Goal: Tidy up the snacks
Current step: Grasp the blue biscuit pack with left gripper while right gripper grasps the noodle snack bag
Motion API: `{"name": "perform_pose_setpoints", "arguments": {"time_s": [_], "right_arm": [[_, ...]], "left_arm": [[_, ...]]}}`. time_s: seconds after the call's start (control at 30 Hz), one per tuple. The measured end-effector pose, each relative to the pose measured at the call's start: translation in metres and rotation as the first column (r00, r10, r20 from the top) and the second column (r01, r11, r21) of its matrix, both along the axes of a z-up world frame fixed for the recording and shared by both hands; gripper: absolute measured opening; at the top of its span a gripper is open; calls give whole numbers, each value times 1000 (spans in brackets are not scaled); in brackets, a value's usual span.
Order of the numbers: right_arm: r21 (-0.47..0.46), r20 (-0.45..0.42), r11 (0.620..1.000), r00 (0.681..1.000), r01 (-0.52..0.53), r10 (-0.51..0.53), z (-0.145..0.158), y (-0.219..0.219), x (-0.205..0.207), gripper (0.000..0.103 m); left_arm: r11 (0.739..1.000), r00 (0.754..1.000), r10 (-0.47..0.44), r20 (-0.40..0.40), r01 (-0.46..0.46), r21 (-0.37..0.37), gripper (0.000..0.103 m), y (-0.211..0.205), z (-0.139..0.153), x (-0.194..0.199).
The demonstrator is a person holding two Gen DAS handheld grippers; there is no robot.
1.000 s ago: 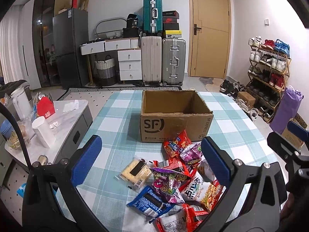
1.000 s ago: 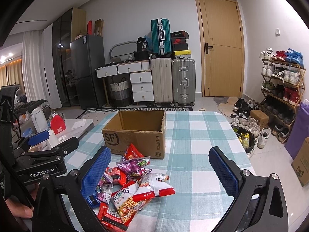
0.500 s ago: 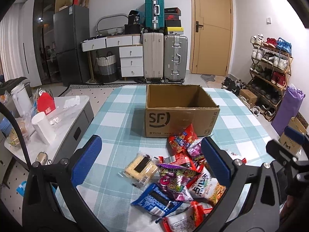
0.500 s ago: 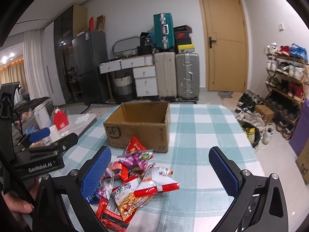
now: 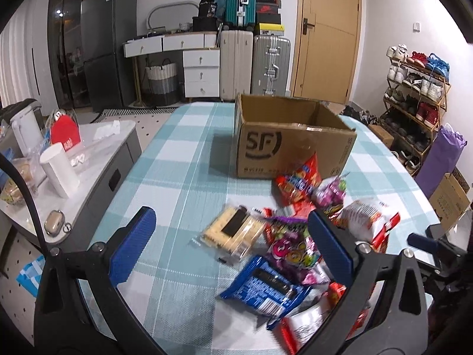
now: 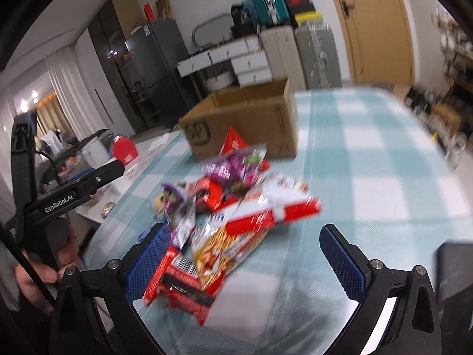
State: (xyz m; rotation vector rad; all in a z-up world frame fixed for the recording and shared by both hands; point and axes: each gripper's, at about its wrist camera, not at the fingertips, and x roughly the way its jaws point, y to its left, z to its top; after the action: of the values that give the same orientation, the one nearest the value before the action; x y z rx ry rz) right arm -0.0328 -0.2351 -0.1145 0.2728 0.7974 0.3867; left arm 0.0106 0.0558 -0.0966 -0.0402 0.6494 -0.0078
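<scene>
An open, empty-looking SF cardboard box (image 5: 292, 139) stands on the checked tablecloth (image 5: 183, 159); it also shows in the right wrist view (image 6: 245, 124). A pile of snack packets lies in front of it: a yellow cracker pack (image 5: 233, 232), a blue cookie pack (image 5: 266, 291), purple candy bags (image 5: 291, 250), red packets (image 5: 297, 182). My left gripper (image 5: 230, 250) is open above the cracker pack. My right gripper (image 6: 245, 261) is open over the near red and yellow packets (image 6: 215, 254), holding nothing. The right view is blurred.
A grey side table (image 5: 88, 153) with a white cup, kettle and red box stands left of the table. Suitcases (image 5: 254, 59), drawers and a door are at the back. A shoe rack (image 5: 414, 94) and purple bag stand at the right.
Both grippers have moved forward and down toward the snack pile. The right gripper has tilted and swung left over the packets. Both stay open.
</scene>
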Motion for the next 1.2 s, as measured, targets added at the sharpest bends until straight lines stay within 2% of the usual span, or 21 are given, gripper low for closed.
{"name": "perform_pose_setpoints", "arguments": {"time_s": [0.2, 0.33, 0.57, 0.63, 0.7, 0.83, 0.97, 1.1, 1.2], "right_arm": [[157, -126, 987, 992, -13, 33, -37, 6, 19, 102], [215, -183, 977, 982, 3, 37, -50, 9, 31, 99], [186, -177, 982, 982, -33, 66, -47, 25, 41, 95], [172, -177, 984, 982, -39, 70, -47, 29, 43, 87], [156, -178, 987, 982, -43, 70, -46, 33, 44, 83], [73, -168, 996, 984, -41, 53, -46, 42, 47, 65], [55, -148, 995, 985, -78, 85, -47, 48, 47, 61], [65, -141, 995, 986, -76, 84, -48, 41, 43, 51], [64, -133, 994, 987, -83, 91, -47, 40, 40, 50]], "left_arm": [[1000, 1000, 8, -27, -8, -11, 102, 14, -23, 7], [999, 998, 14, -58, -16, -34, 102, 21, -34, 10], [998, 996, 16, -85, -20, -54, 102, 26, -46, 18], [998, 996, 11, -92, -17, -61, 102, 28, -49, 20], [997, 995, 1, -99, -8, -71, 102, 28, -51, 20], [997, 995, 2, -101, -9, -74, 102, 31, -52, 20], [997, 994, 23, -110, -32, -75, 102, 36, -52, 19], [996, 992, 35, -120, -45, -83, 102, 42, -51, 16], [995, 991, 37, -125, -48, -84, 102, 44, -51, 13]]}}
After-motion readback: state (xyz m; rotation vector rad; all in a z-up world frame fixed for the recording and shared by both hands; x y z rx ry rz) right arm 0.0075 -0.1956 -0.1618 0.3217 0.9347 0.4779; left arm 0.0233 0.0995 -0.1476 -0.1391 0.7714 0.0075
